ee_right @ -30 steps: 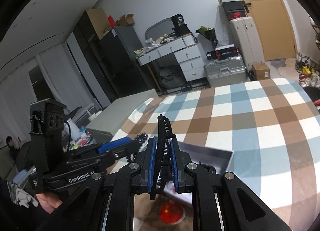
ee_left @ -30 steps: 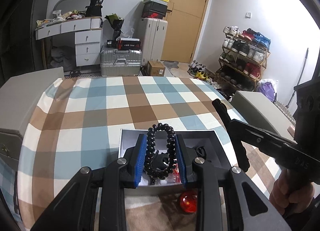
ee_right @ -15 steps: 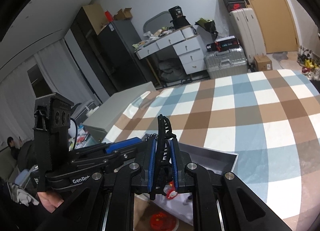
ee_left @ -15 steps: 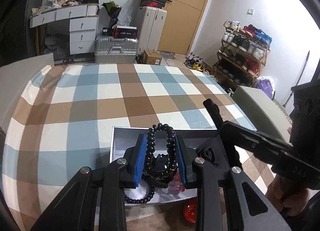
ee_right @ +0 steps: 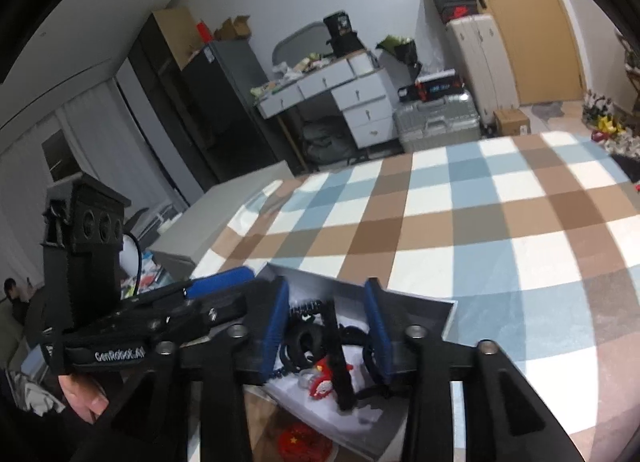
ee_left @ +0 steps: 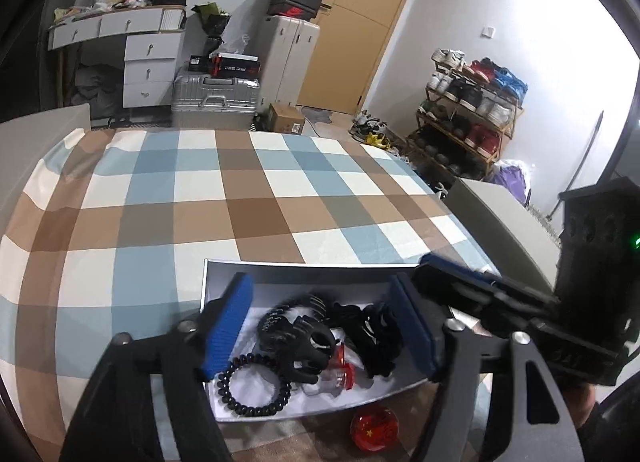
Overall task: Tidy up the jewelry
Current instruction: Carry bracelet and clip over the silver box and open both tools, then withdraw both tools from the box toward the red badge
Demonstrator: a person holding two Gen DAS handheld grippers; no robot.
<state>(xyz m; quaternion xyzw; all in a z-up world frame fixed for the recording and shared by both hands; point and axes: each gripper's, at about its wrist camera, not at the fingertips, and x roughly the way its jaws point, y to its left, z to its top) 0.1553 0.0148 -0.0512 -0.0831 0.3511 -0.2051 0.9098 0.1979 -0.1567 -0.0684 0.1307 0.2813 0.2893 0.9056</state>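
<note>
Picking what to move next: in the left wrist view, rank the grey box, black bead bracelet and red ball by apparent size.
1. Grey box, clearly largest.
2. Black bead bracelet.
3. Red ball, smallest, though it lies nearer the camera, outside the box.

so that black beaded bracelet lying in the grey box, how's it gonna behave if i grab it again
The black beaded bracelet lies flat as a loose ring in the grey box, so it will probably sag and swing from one pinched spot. Its small round beads look glossy, so they may slip between the pads. It looks light, and a push would likely slide it against the black hair claw clip.
</note>
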